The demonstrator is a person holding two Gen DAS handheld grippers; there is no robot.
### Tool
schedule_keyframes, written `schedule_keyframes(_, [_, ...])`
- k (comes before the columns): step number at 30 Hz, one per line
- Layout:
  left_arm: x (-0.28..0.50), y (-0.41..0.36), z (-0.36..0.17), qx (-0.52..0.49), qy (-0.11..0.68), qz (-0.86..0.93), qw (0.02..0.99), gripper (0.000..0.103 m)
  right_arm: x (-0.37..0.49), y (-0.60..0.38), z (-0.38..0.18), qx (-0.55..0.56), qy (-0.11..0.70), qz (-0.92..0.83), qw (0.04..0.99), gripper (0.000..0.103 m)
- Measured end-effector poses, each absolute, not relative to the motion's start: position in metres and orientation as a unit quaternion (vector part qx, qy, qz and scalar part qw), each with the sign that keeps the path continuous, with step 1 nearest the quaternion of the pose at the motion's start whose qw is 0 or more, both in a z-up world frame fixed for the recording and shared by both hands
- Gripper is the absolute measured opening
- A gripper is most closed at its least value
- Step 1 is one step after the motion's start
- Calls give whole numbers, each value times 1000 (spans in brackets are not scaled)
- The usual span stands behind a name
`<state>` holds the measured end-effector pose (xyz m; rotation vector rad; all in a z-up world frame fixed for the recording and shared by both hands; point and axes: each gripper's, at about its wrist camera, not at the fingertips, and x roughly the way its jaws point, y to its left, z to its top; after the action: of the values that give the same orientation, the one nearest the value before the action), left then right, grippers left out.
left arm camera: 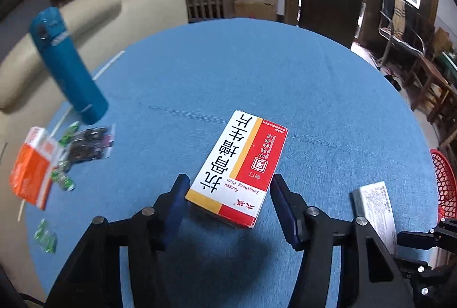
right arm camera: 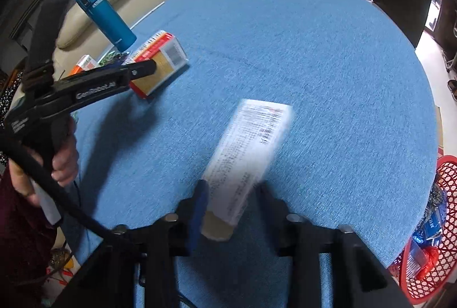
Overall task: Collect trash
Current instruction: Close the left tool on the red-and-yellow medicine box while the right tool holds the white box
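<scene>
A red, white and yellow medicine box (left arm camera: 238, 168) lies on the blue table; it also shows in the right wrist view (right arm camera: 158, 62). My left gripper (left arm camera: 228, 188) is open, its fingers on either side of the box's near end. My right gripper (right arm camera: 232, 192) holds a white printed box (right arm camera: 248, 154), blurred, just above the table; its fingers sit on either side of the box's near end. The white box also shows at the right in the left wrist view (left arm camera: 375, 211). A red mesh basket (right arm camera: 428, 222) with some trash in it stands off the table's right edge.
A teal bottle (left arm camera: 68, 65) stands at the table's left. Beside it lie an orange packet (left arm camera: 32, 165), a dark wrapper (left arm camera: 88, 145) and small green wrappers (left arm camera: 45, 235). A cream sofa (left arm camera: 94, 11) is behind the table.
</scene>
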<state>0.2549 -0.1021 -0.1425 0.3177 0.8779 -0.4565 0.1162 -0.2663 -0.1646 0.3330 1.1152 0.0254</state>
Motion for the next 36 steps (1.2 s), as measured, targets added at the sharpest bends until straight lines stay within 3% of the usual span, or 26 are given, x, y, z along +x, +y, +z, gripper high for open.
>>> schedule_keyframes(7, [226, -92, -129, 159, 396, -198, 882, 60, 109, -265, -172, 164, 542, 7, 824, 37])
schedule_keyframes(9, [221, -88, -126, 159, 390, -193, 886, 60, 108, -268, -170, 173, 542, 2, 822, 44])
schedule_keyframes(10, [221, -87, -124, 160, 386, -190, 888, 60, 108, -271, -169, 181, 544, -1, 819, 52])
schedule_keyframes(11, [219, -86, -122, 160, 382, -188, 891, 60, 109, -274, -168, 199, 547, 1, 813, 68])
schedule_keyframes(12, [217, -85, -120, 158, 379, -187, 893, 60, 109, -278, -168, 213, 546, 3, 810, 70])
schedule_keyframes(16, [209, -78, -115, 153, 372, -177, 898, 60, 121, -275, -164, 232, 540, -2, 809, 70])
schedule_keyframes(23, [208, -70, -115, 151, 374, -157, 902, 60, 144, -252, -174, 163, 549, -36, 819, 70])
schedule_keyframes(26, [206, -68, -113, 147, 373, -151, 904, 60, 145, -241, -174, 114, 542, -52, 831, 53])
schedule_keyframes(36, [187, -70, -103, 146, 370, -140, 906, 60, 121, -248, -164, 124, 525, -31, 841, 50])
